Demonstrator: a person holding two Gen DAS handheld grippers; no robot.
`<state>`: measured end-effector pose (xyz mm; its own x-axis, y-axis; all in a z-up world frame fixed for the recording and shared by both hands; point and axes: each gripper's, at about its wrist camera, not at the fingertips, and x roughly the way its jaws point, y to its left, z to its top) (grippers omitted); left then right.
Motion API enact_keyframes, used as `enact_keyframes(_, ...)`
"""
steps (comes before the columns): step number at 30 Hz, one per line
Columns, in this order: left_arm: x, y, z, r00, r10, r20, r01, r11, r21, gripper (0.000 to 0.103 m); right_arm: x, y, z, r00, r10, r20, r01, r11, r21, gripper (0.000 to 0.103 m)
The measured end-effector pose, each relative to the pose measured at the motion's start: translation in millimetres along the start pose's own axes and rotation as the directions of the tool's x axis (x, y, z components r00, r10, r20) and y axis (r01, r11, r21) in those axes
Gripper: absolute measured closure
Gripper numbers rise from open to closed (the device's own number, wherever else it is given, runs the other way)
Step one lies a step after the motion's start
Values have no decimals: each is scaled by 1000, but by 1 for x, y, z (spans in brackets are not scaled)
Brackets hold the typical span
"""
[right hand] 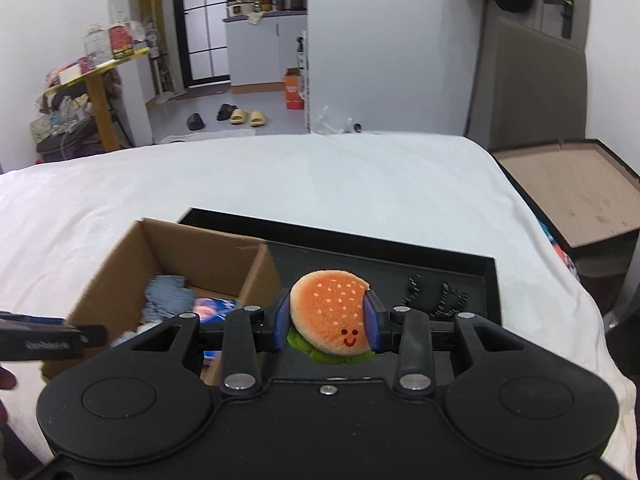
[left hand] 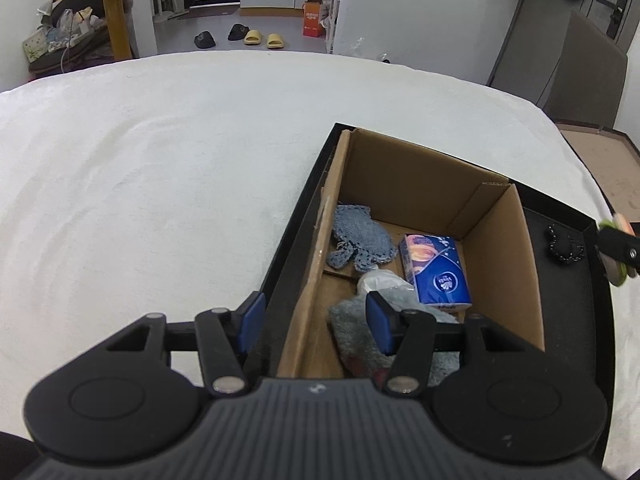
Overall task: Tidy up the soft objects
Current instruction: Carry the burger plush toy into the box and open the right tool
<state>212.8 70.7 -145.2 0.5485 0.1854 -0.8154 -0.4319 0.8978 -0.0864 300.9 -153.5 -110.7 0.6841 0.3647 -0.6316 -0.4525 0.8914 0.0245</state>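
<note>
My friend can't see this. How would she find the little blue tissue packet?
Look on the white bed for the black tray, with an open cardboard box in its left part. The tissue packet lies on the box floor by the right wall. It is the only shiny, printed, boxy thing there; the knitted blue piece and grey fluffy cloth beside it are floppy.

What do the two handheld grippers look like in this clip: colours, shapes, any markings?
Both look alike. The left gripper and the right gripper have matte black bodies with a round raised disc on each side, black linkage bars with silver pivot pins, and blue pads on the fingers. The left body shows a ribbed grey top; the right has one small screw at the centre. No cables, labels or sleeves show.
</note>
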Motion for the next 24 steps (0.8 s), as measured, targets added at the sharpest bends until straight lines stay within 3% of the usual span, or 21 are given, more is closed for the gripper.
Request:
enact_keyframes(11, 5, 9, -6, 997, -80, -13, 79, 996, -38, 54, 1, 40, 11, 997, 76, -3, -76, 997, -20, 67)
enact_keyframes(16, 4, 15, -9, 996, -89, 6, 89, 995, -49, 74, 5, 56, 12, 994, 105, -36, -107, 994, -39, 66)
enact_keyframes(18, 4, 18, -10, 997, -77, 11, 78, 995, -58, 87, 6, 60, 13, 992, 119, -51, -121, 992, -36, 65)
enact_keyframes(24, 4, 27, -10, 996, -93, 13, 94, 993, -78, 90, 7, 66, 10, 983, 155, -98, -157, 988, -6, 55)
